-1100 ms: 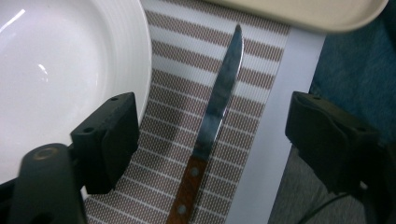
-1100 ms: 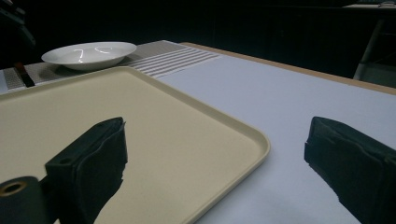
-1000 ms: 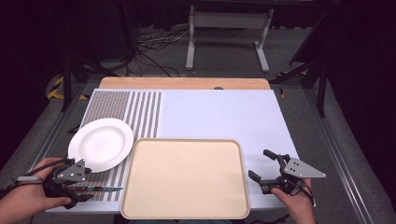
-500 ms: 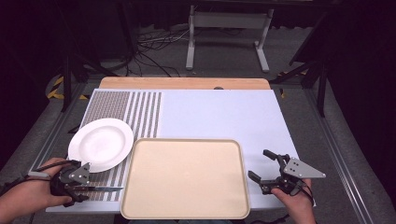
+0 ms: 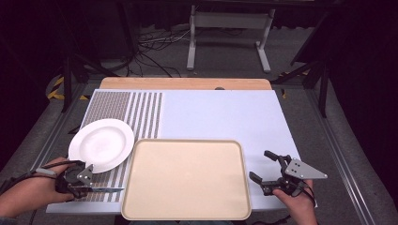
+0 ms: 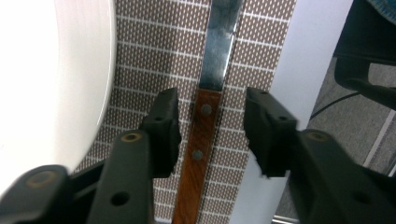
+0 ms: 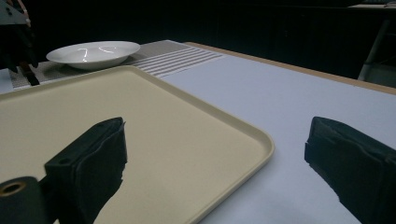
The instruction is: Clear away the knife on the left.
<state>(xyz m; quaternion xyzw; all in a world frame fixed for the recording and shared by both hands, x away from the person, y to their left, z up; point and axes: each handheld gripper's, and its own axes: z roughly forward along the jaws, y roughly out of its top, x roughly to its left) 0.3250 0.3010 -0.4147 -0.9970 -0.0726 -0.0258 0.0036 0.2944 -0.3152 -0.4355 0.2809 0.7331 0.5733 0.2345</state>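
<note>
your left gripper has just been closing around the knife, its wooden handle between the jaws but not yet pinched, so the pickup is unfinished. the knife lies on the striped mat between plate and empty tray; your right gripper waits spread beside the tray.

Left gripper jaws: closing around the knife handle, beside the plate; pads not yet touching.
</note>
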